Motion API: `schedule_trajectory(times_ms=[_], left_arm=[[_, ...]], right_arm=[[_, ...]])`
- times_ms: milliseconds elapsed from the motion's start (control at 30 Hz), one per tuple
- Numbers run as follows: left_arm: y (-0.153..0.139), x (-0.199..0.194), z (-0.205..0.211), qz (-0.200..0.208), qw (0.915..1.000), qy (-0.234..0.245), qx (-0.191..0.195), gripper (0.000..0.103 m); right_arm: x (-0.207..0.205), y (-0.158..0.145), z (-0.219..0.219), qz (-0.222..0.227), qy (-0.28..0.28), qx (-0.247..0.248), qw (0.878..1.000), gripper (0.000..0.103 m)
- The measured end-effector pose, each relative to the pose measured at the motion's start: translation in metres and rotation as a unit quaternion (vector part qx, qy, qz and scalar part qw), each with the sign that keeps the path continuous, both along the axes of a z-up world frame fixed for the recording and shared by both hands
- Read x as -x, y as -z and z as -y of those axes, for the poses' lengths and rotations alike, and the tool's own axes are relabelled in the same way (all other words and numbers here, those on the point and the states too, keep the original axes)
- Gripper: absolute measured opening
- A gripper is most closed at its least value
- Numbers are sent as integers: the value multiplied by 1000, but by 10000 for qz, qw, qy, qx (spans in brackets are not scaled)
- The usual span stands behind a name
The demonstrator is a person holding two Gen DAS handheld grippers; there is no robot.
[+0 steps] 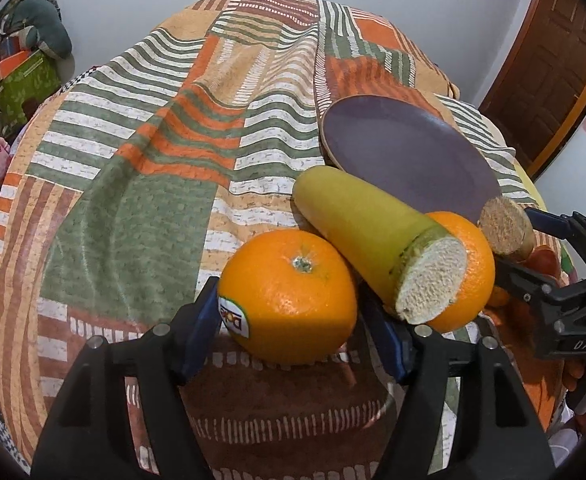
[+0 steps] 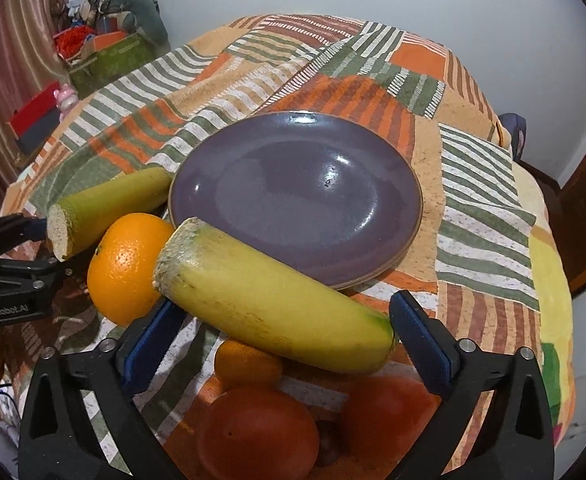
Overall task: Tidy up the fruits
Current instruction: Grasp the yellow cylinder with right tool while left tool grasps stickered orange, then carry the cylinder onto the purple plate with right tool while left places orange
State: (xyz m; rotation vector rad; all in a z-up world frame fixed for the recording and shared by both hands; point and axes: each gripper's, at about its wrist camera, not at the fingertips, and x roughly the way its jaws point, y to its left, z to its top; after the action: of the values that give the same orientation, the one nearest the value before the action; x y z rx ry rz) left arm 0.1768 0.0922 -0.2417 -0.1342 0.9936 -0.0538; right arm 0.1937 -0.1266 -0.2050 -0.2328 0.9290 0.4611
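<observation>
In the left wrist view an orange with a sticker (image 1: pixel 289 298) sits between the blue pads of my left gripper (image 1: pixel 293 320); the jaws stand wide around it, contact unclear. A yellow-green foam banana half (image 1: pixel 373 236) leans on a second orange (image 1: pixel 473 268) behind it. In the right wrist view my right gripper (image 2: pixel 293 328) is open around the other banana half (image 2: pixel 269 300), which lies across the jaws by the purple plate (image 2: pixel 293 192). The second orange (image 2: pixel 125 268) and first banana half (image 2: pixel 109 208) lie left of it.
A small orange (image 2: pixel 249 364) and two red-orange fruits (image 2: pixel 257 436) lie under the right gripper. The patchwork cloth (image 1: pixel 153 160) covers the round table. Boxes and toys (image 2: pixel 105 52) stand at the far left; a wooden door (image 1: pixel 553 72) is at the right.
</observation>
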Motion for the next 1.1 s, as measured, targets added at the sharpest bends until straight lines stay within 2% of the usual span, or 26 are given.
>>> schedule_trajectory(times_ms=[67,300,467,767,1100], left_arm=[[0,0,1,26,10000,-19,-66,66],[-1,1,0,49,10000,-36,-30,65],[-5,6,-1,83,9999,-80,-76,64],[-23,22,-13,246,9991,-279,-179,64],[-67,30,-10,767,9961,-313,-314,64]], right_arm=[[0,-1,1,-11,-30,-81,10000,81],[2,-8,1,145,-71,-152,9998,64],[0,-13,8,246,-9,-200,9995,45],[-1,-23,19,268,124,-559,9980,38],[2,-48,29,584,198,-768,9951,36]])
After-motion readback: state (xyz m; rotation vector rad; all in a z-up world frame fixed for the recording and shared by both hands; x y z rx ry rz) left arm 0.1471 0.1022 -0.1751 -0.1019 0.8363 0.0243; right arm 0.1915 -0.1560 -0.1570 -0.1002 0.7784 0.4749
